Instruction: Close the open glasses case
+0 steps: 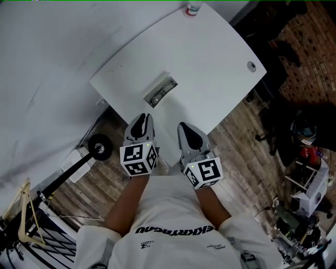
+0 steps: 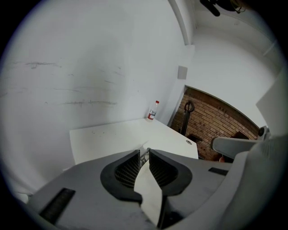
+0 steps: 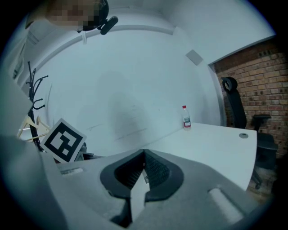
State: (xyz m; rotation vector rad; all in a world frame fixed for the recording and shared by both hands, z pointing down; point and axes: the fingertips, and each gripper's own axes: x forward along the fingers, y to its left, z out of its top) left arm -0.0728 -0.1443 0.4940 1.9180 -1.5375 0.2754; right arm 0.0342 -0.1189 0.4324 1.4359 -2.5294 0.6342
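**Open glasses case on a white table, two hand-held grippers held short of it**

A white table (image 1: 210,58) is seen from above. The glasses case (image 1: 160,91) is laid open near the table's front edge, with its lid tipped back. Its inside is shown only as a dark hollow, and what is in it cannot be made out. A small bottle (image 1: 193,7) with a red cap is stood upright at the far edge, well apart from the case; its contents cannot be told.

The left gripper (image 1: 142,117) is held just off the front edge, pointed toward the case. Its jaws are parted by a narrow gap and nothing is held between them. The right gripper (image 1: 184,127) is held beside it, jaw tips pressed together and empty. The case is touched by neither gripper.
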